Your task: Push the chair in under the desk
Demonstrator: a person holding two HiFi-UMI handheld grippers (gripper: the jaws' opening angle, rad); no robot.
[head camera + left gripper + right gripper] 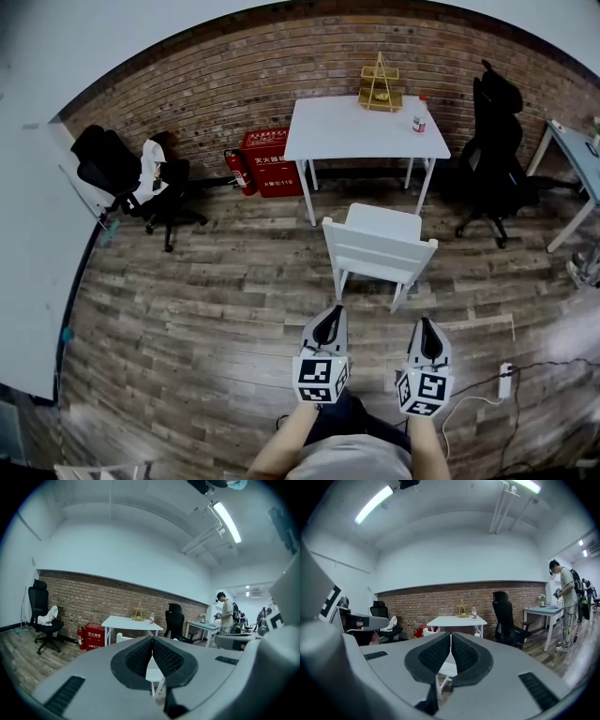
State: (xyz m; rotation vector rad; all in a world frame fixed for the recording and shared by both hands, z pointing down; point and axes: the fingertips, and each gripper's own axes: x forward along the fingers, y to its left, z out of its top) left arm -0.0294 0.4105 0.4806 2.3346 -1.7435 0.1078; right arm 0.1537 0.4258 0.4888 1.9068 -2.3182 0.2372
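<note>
Chair (380, 246) stands just ahead of our left claw (329, 314) and right claw (427, 325); we hold both clenched on nothing, and the desk (366, 131) lies farther ahead, beyond the chair.

The white chair (379, 246) stands upright on the wood floor ahead of me, backrest toward me, seat out in front of the white bench (342, 131), not under it.

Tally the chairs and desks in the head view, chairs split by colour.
White chair: 1
Black office chairs: 2
White desk: 1
Desk at the right edge: 1
Total: 5
</note>
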